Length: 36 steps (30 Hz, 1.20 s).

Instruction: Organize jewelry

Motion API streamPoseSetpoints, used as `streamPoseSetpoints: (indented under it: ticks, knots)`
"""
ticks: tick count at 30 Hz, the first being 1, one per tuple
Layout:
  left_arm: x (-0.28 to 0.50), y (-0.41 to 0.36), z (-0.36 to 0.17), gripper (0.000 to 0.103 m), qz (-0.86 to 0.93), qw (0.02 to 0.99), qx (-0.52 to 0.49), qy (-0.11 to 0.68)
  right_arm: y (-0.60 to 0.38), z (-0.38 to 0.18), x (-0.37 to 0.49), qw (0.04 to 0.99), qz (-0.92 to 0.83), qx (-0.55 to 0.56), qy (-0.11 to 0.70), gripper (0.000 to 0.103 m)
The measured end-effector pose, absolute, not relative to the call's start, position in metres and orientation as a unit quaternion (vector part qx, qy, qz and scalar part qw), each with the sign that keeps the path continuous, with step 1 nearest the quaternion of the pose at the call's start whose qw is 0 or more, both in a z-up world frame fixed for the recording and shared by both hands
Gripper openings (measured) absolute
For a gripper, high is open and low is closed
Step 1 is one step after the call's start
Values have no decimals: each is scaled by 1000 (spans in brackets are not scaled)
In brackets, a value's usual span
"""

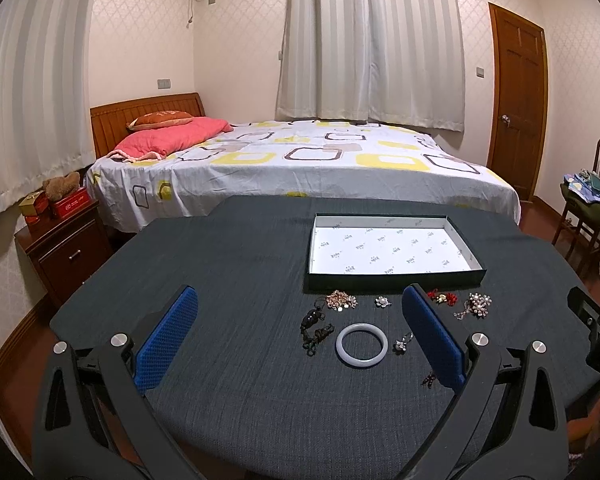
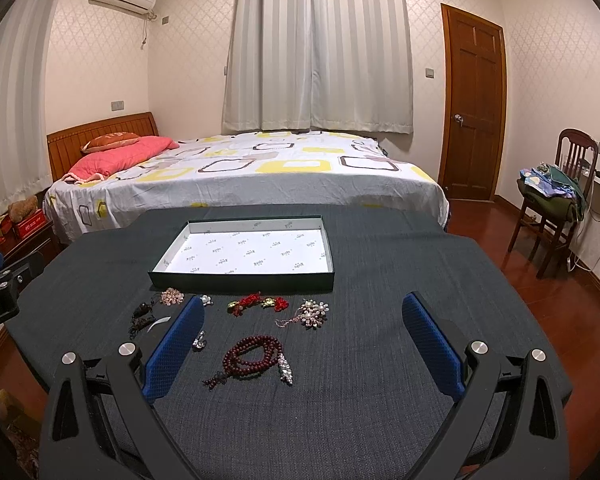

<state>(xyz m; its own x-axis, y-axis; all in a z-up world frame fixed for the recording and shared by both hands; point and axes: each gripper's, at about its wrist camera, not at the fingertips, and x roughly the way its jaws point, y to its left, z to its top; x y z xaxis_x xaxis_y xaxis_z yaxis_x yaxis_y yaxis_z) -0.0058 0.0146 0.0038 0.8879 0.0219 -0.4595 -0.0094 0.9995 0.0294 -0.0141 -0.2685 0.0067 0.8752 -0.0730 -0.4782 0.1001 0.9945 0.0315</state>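
Note:
A shallow dark box with a white lining (image 1: 392, 254) (image 2: 244, 254) lies open on the dark cloth table (image 1: 240, 360) (image 2: 380, 340). In front of it lie several jewelry pieces: a pale jade bangle (image 1: 362, 345), dark carved pendants (image 1: 315, 330), a pink bead cluster (image 1: 340, 300), a pearl brooch (image 2: 313, 312), a red knot ornament (image 2: 256, 303), a dark red bead strand (image 2: 254, 356). My left gripper (image 1: 300, 332) is open above the bangle, holding nothing. My right gripper (image 2: 304, 340) is open above the bead strand, holding nothing.
A bed (image 1: 300, 164) stands beyond the table. A nightstand (image 1: 66, 248) with boxes is at the left. A wooden chair (image 2: 556, 200) piled with clothes stands at the right near a wooden door (image 2: 474, 104).

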Motion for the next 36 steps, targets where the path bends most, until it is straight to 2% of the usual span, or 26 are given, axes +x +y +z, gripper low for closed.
streamPoseSetpoints:
  ticks: [36]
  knots:
    - [-7,14,2,100,8,970,13,241,-267,6,-13,968,-46,25,246,96]
